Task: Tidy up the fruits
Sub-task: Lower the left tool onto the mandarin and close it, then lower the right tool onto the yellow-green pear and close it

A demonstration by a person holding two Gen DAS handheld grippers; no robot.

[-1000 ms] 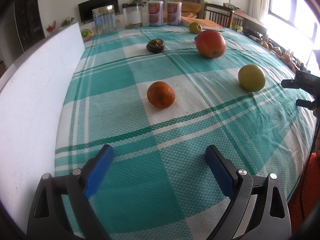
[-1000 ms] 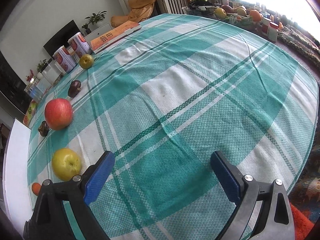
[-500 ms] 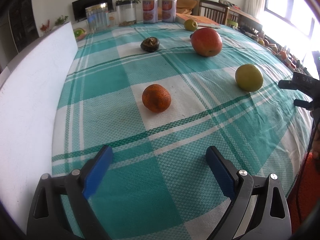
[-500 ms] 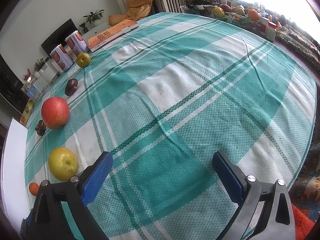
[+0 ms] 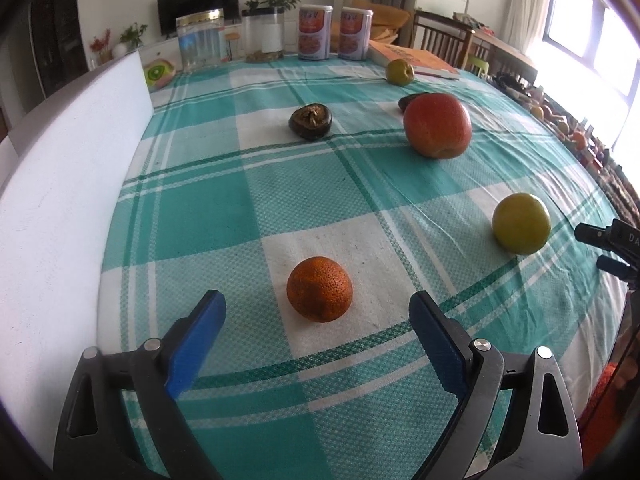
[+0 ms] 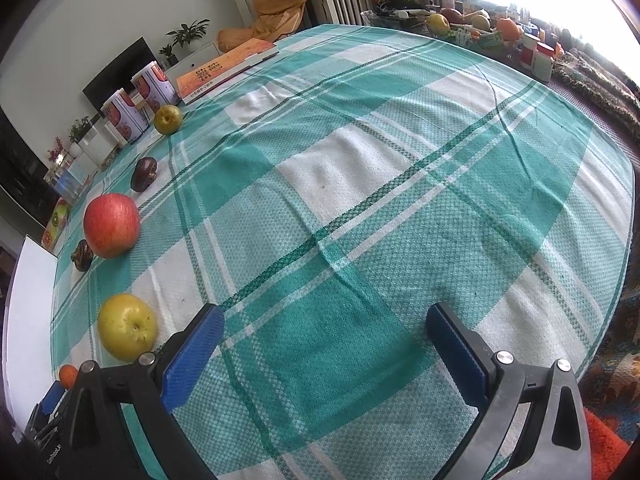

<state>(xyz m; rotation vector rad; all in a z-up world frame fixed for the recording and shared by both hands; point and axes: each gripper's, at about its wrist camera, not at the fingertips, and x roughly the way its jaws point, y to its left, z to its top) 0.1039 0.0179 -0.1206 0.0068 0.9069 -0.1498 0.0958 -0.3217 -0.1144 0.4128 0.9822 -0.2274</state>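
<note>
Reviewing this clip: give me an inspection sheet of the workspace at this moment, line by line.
Surface: tablecloth, teal and white check, lightly wrinkled.
Job's things: orange nearest the left gripper; yellow apple, red apple, dark fruit, small green fruit lie apart on the cloth.
Clutter: two cans, clear jars, book at the far edge.
Grippers: left gripper open, orange just ahead of its fingers; right gripper open over bare cloth.
Cables: nothing seen.
Surroundings: white board along the cloth's left side; chairs, window beyond.
</note>
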